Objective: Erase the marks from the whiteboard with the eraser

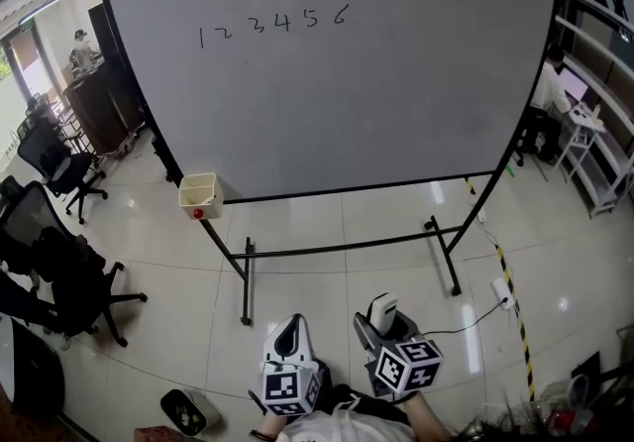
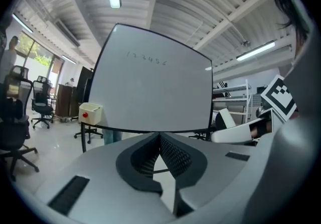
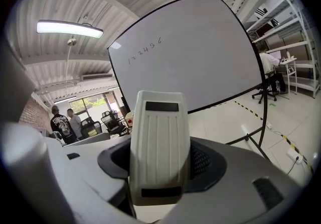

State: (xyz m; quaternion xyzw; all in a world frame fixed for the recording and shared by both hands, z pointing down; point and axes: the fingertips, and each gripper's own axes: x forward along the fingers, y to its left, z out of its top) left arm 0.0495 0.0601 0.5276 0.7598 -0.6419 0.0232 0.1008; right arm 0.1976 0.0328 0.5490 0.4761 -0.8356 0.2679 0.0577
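Note:
A large whiteboard (image 1: 337,73) on a black rolling stand fills the head view; the handwritten marks "1 2 3 4 5 6" (image 1: 274,26) run along its upper left. The board also shows in the left gripper view (image 2: 155,92) and the right gripper view (image 3: 185,62). My right gripper (image 1: 379,316) is shut on a cream eraser (image 3: 159,150) with a ribbed back, held upright between the jaws, well short of the board. My left gripper (image 1: 289,336) is shut with nothing in it, its ridged pads (image 2: 170,155) meeting. Both grippers hang low near my body.
A cream box with a red button (image 1: 198,194) hangs at the board's lower left corner. Black office chairs (image 1: 59,262) stand on the tiled floor at left. Shelving (image 1: 604,133) and a seated person are at right. A power strip and cable (image 1: 500,293) lie by the stand's right foot.

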